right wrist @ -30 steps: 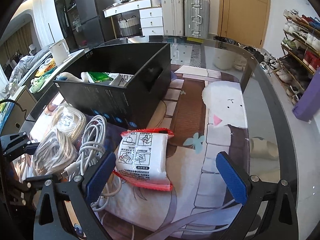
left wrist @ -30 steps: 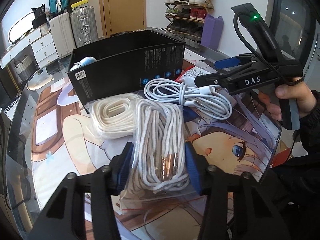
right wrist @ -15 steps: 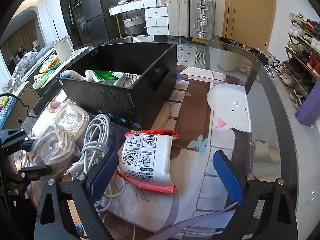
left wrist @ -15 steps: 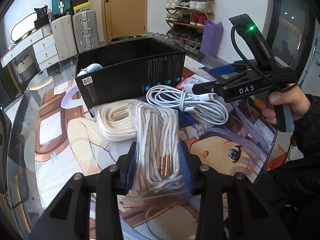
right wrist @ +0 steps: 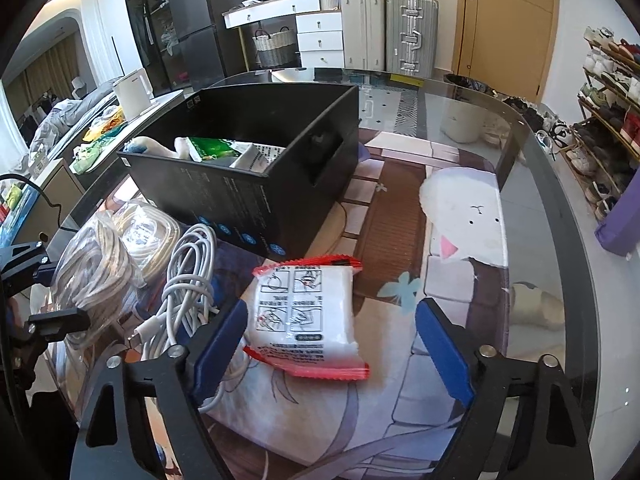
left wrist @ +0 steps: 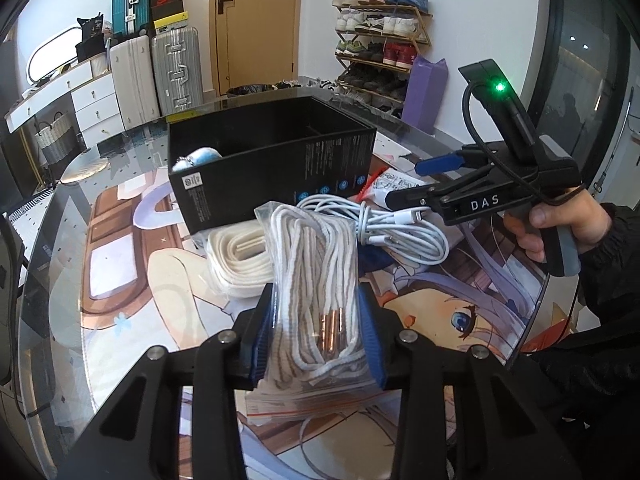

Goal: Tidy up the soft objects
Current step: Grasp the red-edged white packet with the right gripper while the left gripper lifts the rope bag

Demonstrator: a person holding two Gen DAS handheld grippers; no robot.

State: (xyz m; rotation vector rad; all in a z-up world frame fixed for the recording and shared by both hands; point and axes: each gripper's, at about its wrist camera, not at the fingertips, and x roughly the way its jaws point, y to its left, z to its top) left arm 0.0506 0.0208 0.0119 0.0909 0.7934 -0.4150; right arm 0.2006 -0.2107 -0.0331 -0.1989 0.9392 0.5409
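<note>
My left gripper (left wrist: 316, 308) is shut on a clear zip bag of white cord (left wrist: 312, 248), its blue pads pressing both sides. The same bag (right wrist: 92, 268) shows at the left of the right wrist view. My right gripper (right wrist: 332, 312) hangs over a white packet with red edges (right wrist: 308, 312). Its jaws are closing with the packet between them, the pads apart from it. Behind stands an open black box (left wrist: 260, 184) with soft items inside; its near wall (right wrist: 224, 196) faces the right gripper.
A coiled white charging cable (right wrist: 184, 272) and a bagged cream cord (left wrist: 236, 256) lie between the cord bag and the box. A person's hand (left wrist: 560, 224) holds the right gripper. The glass table's rim (right wrist: 560, 200) curves along the right.
The left jaws have narrowed onto the cord bag, which now stands more bunched between the pads. The right jaws have come closer together around the packet.
</note>
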